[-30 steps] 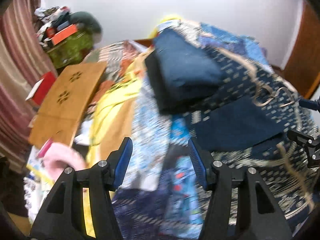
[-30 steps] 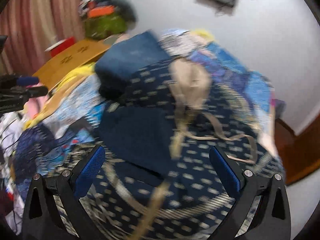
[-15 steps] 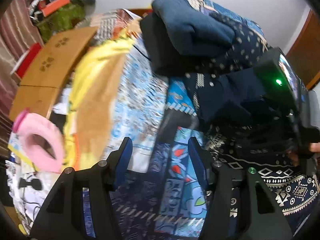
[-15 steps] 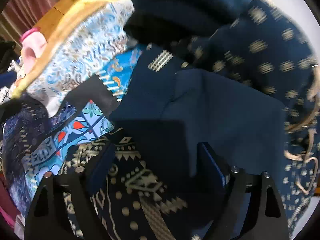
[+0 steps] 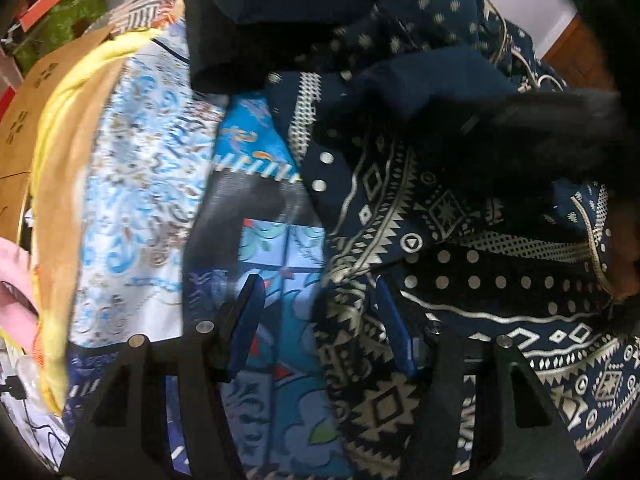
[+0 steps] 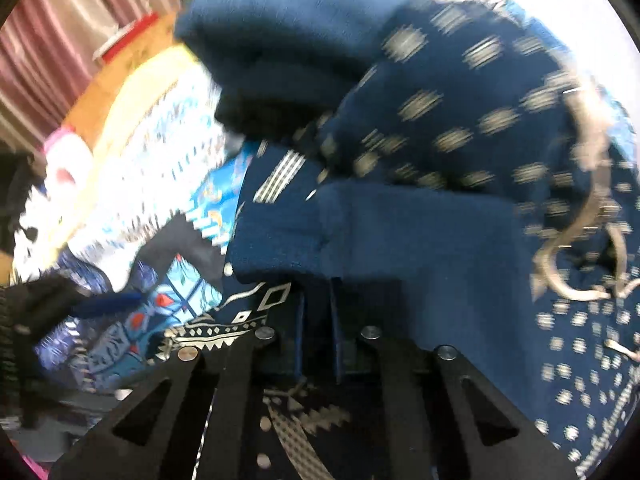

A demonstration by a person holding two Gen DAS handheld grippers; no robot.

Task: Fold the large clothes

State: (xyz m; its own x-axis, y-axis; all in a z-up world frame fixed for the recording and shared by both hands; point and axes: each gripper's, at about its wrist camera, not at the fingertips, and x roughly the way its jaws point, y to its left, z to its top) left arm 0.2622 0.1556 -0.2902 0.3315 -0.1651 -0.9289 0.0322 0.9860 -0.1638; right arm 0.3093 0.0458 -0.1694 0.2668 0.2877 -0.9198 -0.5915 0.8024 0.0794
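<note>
A large navy garment with a white geometric print (image 5: 440, 220) lies crumpled on the bed, its plain navy side (image 6: 420, 248) turned up. My right gripper (image 6: 317, 336) points steeply down and is shut on a fold of that plain navy cloth, which is pinched between its pads. My left gripper (image 5: 320, 324) hangs low over the garment's left edge with its jaws half apart. The printed edge lies between them near the right pad, and the pads do not press on it. One of its blue pads (image 6: 108, 304) shows at the left of the right wrist view.
A folded dark blue stack (image 5: 280, 0) sits behind the garment. A blue floral sheet (image 5: 276, 240), a pale blue-white cloth (image 5: 140, 180) and yellow cloth (image 5: 60, 160) lie to the left, then a pink item (image 5: 12, 288) and a cardboard box (image 5: 20, 120). Striped curtains (image 6: 60, 60) hang beyond.
Both grippers dropped close to the clothes and tilted down. The right jaws went from wide apart to shut on the navy cloth. The left jaws kept the same gap.
</note>
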